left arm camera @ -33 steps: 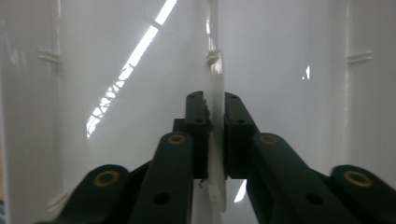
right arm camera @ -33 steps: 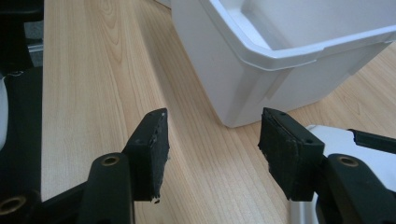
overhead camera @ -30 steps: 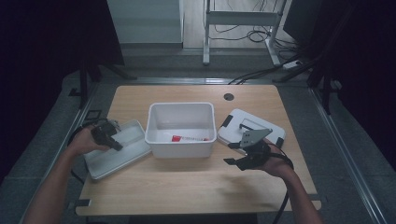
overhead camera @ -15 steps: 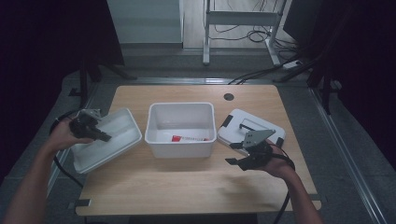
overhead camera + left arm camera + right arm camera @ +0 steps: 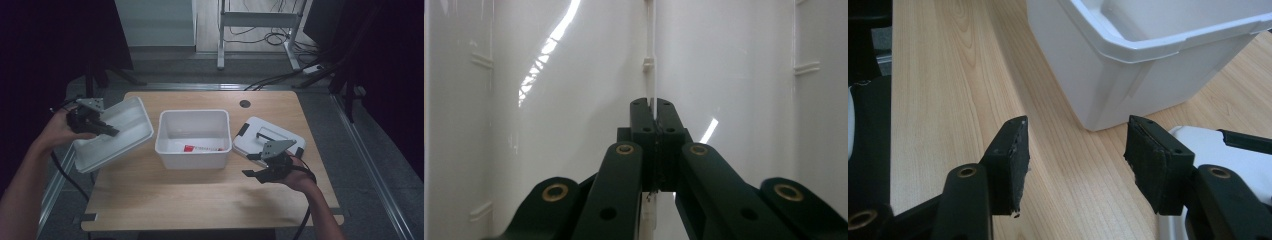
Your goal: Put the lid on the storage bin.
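Above table (image 5: 200, 200), tilted white lid (image 5: 120, 132)

Left gripper (image 5: 107, 131): clamped on shallow white plastic tray (image 5: 125, 131), raised off light wooden table (image 5: 200, 200) edge; tray now tilted, airborne.

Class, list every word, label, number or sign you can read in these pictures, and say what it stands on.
None can be read.
Red-and-white packet inside the white bin: its print is too small and blurred.
White lid in the left tongs: no text.
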